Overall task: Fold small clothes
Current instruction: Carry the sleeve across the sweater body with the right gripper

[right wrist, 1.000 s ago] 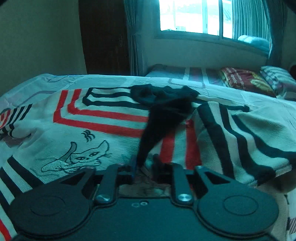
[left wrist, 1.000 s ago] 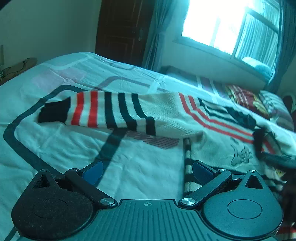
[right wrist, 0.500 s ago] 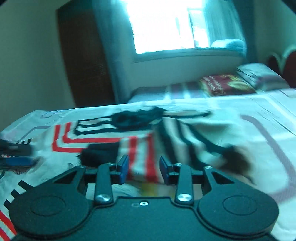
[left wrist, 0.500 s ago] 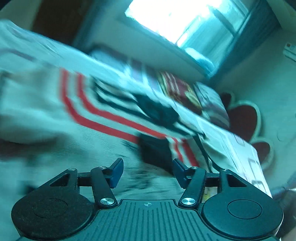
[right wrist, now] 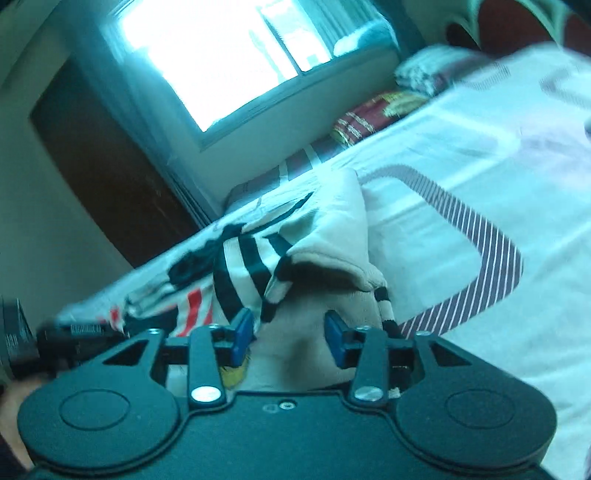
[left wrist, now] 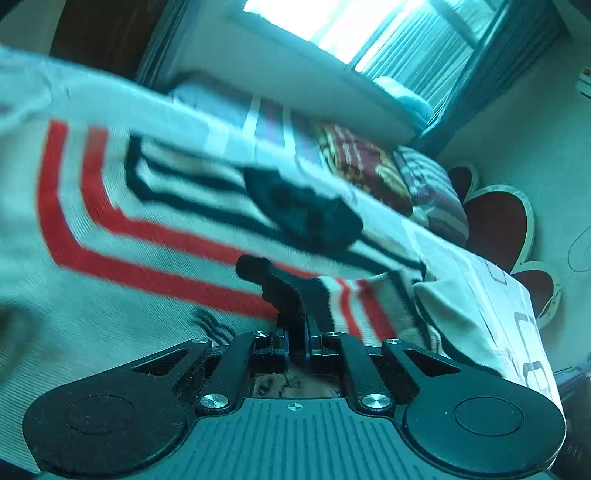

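Striped knit sweater (left wrist: 122,236) lies spread on the bed (left wrist: 491,306), cream with red and black bands, black collar (left wrist: 306,214) bunched near its middle. Left tool (left wrist: 296,341) is clamped tight on the black cuff (left wrist: 280,284) of a sleeve, cuff sticking up from between the blue pads. Right tool (right wrist: 288,334) is over the sweater's folded sleeve (right wrist: 321,258), jaws opening, cream fabric between the pads but not pinched. Pillows (left wrist: 391,177) beyond the sweater, under the window (left wrist: 332,26).
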The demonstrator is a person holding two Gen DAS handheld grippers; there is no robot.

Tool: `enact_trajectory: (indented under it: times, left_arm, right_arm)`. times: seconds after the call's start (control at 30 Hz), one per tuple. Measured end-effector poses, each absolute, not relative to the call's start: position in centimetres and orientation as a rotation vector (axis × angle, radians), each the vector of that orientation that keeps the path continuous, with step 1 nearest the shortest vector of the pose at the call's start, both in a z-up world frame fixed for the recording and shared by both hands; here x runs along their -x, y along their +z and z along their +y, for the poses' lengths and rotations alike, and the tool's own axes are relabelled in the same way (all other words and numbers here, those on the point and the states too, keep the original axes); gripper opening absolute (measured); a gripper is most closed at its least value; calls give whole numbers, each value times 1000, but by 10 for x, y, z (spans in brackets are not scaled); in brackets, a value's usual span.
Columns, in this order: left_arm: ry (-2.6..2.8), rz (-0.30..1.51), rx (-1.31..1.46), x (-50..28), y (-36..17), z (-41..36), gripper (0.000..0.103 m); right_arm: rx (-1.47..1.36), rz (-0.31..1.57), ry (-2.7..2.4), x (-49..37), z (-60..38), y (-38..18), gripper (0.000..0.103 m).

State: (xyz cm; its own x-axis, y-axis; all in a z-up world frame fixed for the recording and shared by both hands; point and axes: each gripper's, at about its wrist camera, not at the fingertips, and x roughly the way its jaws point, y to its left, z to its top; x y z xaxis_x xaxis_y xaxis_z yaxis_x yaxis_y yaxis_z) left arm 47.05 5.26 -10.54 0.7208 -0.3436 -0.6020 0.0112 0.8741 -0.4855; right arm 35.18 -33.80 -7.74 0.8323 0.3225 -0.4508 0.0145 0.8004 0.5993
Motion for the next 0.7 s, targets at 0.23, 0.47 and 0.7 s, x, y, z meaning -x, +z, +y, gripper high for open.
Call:
enact_trajectory:
  times: [0.23, 0.47, 0.7]
  left_arm:
    - [-126, 727, 417, -455, -103, 96, 7]
    - [-111, 716, 441, -447, -117, 101, 7]
    - [-72, 713, 276, -443, -121, 80, 7]
  right_arm:
    - [-1087, 603, 180, -379, -385, -118, 56]
    - [-1053, 607, 103, -391, -392, -117, 8]
    - [-861, 626, 33, -393, -378, -121, 4]
